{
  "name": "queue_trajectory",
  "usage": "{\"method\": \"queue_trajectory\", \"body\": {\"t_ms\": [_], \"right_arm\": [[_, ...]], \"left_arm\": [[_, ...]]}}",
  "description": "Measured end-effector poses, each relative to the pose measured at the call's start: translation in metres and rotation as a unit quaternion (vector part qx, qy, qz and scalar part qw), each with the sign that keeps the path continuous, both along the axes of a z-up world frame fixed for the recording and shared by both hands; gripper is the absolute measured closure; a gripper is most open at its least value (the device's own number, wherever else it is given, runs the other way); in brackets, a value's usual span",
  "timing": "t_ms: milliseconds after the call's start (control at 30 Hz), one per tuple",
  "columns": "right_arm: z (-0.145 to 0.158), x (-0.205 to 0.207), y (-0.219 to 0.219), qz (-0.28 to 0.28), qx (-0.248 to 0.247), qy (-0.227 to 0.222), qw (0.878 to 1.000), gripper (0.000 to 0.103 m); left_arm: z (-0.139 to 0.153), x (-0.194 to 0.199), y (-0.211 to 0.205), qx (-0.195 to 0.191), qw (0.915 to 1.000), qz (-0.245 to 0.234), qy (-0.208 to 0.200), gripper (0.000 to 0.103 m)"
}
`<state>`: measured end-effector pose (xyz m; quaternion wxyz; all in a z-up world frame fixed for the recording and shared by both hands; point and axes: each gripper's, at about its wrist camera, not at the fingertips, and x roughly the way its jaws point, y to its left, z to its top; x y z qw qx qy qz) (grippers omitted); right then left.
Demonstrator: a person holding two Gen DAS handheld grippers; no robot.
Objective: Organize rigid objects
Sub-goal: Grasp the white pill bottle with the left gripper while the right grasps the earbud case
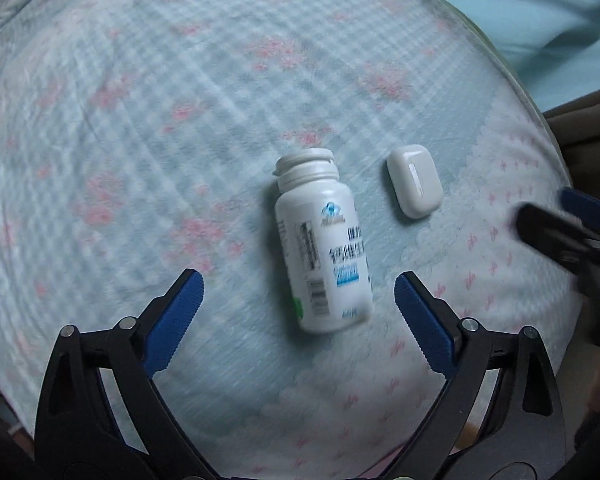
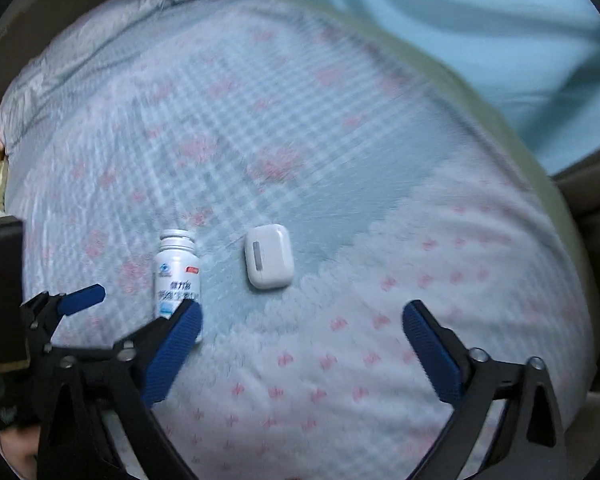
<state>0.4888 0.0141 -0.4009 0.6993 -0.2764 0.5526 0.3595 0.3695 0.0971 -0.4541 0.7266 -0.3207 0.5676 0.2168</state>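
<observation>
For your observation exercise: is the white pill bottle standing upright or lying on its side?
Lying on its side: the white pill bottle rests lengthwise on the bedspread, label facing up.

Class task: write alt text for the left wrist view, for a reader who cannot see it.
A white pill bottle lies on its side on a blue-and-pink patterned bedspread, framed by the open left claw. A small white earbud case lies apart to its right, and the right claw enters blurred at the right edge.

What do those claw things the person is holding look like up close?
Both look alike. The left claw has two black, angular fingers with triangular cut-outs, joined by silver round-headed pins. Each finger ends in a bright blue pad with fine ridges and a toothed edge. The right claw has the same black frame and blue pads. No cables or sleeves show.
</observation>
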Motion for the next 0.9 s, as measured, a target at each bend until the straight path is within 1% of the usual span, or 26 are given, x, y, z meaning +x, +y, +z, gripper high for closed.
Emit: {"method": "queue_trajectory", "body": {"t_ms": [33, 100, 133, 167, 200, 233, 300, 367, 433, 500, 567, 633, 667, 700, 900], "right_arm": [[-0.009, 0.003, 0.006, 0.002, -0.006, 0.008, 1.0, 0.011], [-0.027, 0.011, 0.017, 0.004, -0.018, 0.026, 0.999, 0.017], [-0.04, 0.017, 0.024, 0.004, -0.029, 0.039, 0.999, 0.017], [-0.046, 0.019, 0.028, 0.005, -0.035, 0.043, 0.998, 0.019], [-0.054, 0.022, 0.035, 0.01, -0.046, 0.047, 0.998, 0.02], [-0.059, 0.023, 0.04, 0.015, -0.052, 0.048, 0.997, 0.021], [-0.068, 0.025, 0.048, 0.022, -0.067, 0.052, 0.996, 0.03], [-0.078, 0.028, 0.054, 0.021, -0.083, 0.058, 0.995, 0.032], [-0.084, 0.03, 0.057, 0.022, -0.089, 0.062, 0.994, 0.037], [-0.089, 0.031, 0.06, 0.024, -0.094, 0.064, 0.993, 0.046], [-0.093, 0.031, 0.063, 0.029, -0.104, 0.057, 0.993, 0.052], [-0.094, 0.03, 0.064, 0.034, -0.105, 0.054, 0.992, 0.056], [-0.094, 0.029, 0.065, 0.035, -0.105, 0.053, 0.992, 0.062], [-0.094, 0.029, 0.066, 0.036, -0.107, 0.05, 0.992, 0.062], [-0.094, 0.02, 0.072, 0.033, -0.108, 0.04, 0.993, 0.062]], "left_arm": [[-0.003, 0.004, 0.001, 0.001, 1.0, 0.002, -0.002, 0.007], [-0.011, 0.013, 0.003, 0.007, 1.0, 0.004, -0.004, 0.007], [-0.014, 0.018, 0.004, 0.011, 0.9999, 0.005, -0.002, 0.009], [-0.019, 0.023, 0.004, 0.016, 0.9999, 0.004, 0.002, 0.012], [-0.022, 0.027, 0.005, 0.016, 0.9998, 0.004, 0.005, 0.019], [-0.028, 0.03, 0.005, 0.013, 0.9999, 0.006, 0.007, 0.024], [-0.036, 0.035, 0.006, 0.004, 0.9998, 0.017, 0.008, 0.025], [-0.041, 0.036, 0.008, 0.001, 0.9996, 0.027, 0.009, 0.027], [-0.045, 0.04, 0.008, 0.002, 0.9994, 0.032, 0.009, 0.027], [-0.046, 0.043, 0.006, 0.007, 0.9994, 0.034, 0.009, 0.027], [-0.048, 0.047, 0.005, 0.012, 0.9994, 0.03, 0.014, 0.029], [-0.049, 0.051, 0.004, 0.024, 0.9991, 0.028, 0.019, 0.045], [-0.048, 0.051, 0.004, 0.023, 0.9993, 0.027, 0.012, 0.048], [-0.047, 0.052, 0.005, 0.018, 0.9995, 0.026, 0.003, 0.053], [-0.044, 0.046, 0.006, 0.015, 0.9993, 0.025, -0.022, 0.053]]}}
